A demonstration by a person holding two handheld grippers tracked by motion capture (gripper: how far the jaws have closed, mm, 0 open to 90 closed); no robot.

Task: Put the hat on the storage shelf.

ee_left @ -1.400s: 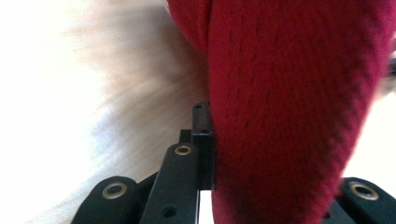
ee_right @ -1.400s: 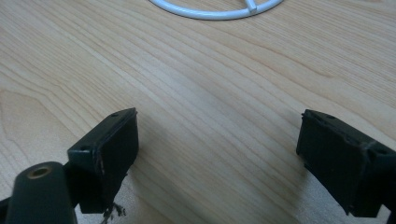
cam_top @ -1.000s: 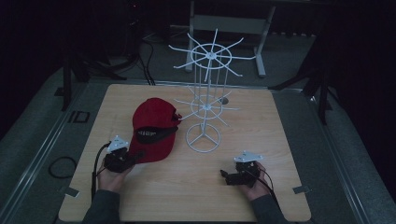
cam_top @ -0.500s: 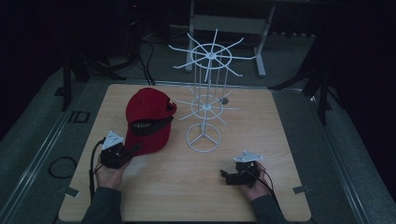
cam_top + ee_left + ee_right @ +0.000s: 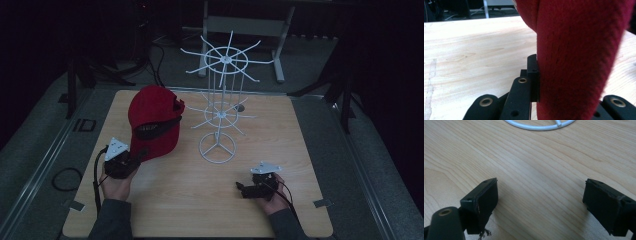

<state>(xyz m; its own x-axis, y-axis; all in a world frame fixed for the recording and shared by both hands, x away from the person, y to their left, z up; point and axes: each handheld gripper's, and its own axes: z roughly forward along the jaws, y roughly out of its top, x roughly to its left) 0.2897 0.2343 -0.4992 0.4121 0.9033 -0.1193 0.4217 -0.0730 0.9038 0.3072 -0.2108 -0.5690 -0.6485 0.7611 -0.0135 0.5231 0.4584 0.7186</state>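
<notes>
A red cap (image 5: 155,120) stands tilted up on its edge at the left of the wooden table (image 5: 190,200), its crown toward the back. My left gripper (image 5: 141,153) is shut on the cap's brim; in the left gripper view the red fabric (image 5: 579,50) is pressed against one black pad (image 5: 534,75) and hides the other. A white wire hanging stand (image 5: 218,107) with spoked hooks rises at the table's middle, just right of the cap. My right gripper (image 5: 241,190) rests low near the front right, open, with bare wood between its jaws (image 5: 541,202).
The stand's round base ring (image 5: 536,126) lies a short way ahead of the right gripper. A grey metal frame (image 5: 245,25) stands behind the table. Dark floor and cables surround the table; a cable loop (image 5: 65,177) lies at the left.
The cap has been raised by its brim from lying flat to standing tilted up, and the left gripper has shifted slightly with it. The right gripper has stayed still.
</notes>
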